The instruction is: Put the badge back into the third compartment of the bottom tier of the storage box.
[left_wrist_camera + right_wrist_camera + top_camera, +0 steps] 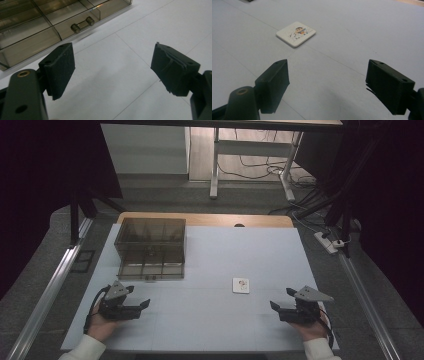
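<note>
A small white square tile with a cartoon figure (pixel 241 285) (pixel 296 33) lies flat on the white table mat, right of centre. My right gripper (pixel 283 299) (pixel 325 82) hovers low near the front right, jaws wide apart with nothing between them, the tile a short way ahead and to its left. My left gripper (pixel 138 296) (pixel 112 67) sits at the front left, also open and empty, pointing right, just in front of a smoky transparent drawer box (pixel 152 247) (pixel 37 27) with a small bar handle (pixel 82 24).
The white mat (pixel 210 320) covers a wooden table whose far edge (pixel 205 219) shows behind the box. A metal rail (pixel 45 295) runs along the left side, another along the right (pixel 367 295). A power strip (pixel 327 241) and cables lie on the floor beyond.
</note>
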{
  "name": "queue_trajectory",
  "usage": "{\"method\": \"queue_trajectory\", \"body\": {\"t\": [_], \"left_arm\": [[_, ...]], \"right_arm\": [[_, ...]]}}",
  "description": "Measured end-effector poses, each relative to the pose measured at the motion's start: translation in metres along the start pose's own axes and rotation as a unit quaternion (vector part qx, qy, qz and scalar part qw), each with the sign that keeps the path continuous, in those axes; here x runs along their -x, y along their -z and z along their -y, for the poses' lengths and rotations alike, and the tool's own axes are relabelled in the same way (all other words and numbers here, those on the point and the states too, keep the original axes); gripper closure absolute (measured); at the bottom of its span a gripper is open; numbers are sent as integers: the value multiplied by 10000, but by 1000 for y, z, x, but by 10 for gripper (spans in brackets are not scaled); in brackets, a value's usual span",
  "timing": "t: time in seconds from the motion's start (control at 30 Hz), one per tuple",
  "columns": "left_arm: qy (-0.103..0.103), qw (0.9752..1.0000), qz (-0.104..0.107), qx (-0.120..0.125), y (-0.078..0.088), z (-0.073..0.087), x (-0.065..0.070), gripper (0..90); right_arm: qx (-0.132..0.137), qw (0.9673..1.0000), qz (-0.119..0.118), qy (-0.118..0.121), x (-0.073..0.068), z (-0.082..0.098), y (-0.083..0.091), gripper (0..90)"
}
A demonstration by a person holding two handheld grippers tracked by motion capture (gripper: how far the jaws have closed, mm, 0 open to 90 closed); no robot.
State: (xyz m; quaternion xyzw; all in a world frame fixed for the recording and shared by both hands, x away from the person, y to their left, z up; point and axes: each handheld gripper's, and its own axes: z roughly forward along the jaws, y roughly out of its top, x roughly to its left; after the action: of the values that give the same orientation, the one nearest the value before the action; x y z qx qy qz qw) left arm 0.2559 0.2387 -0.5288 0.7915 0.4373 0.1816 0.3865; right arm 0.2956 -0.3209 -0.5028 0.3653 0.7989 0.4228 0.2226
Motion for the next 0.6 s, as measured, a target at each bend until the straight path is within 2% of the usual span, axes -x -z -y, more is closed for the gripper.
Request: {"method": "queue_trajectory", "body": {"t": [0.43, 0.6], "left_arm": [[80, 9999, 30, 66, 1, 0, -2, 184], [119, 9999, 43, 92, 1, 0, -3, 181]], "right_arm": [[75, 9998, -139, -93, 3, 0, 0, 177], [53, 9999, -57, -97, 3, 1, -3, 144]]}}
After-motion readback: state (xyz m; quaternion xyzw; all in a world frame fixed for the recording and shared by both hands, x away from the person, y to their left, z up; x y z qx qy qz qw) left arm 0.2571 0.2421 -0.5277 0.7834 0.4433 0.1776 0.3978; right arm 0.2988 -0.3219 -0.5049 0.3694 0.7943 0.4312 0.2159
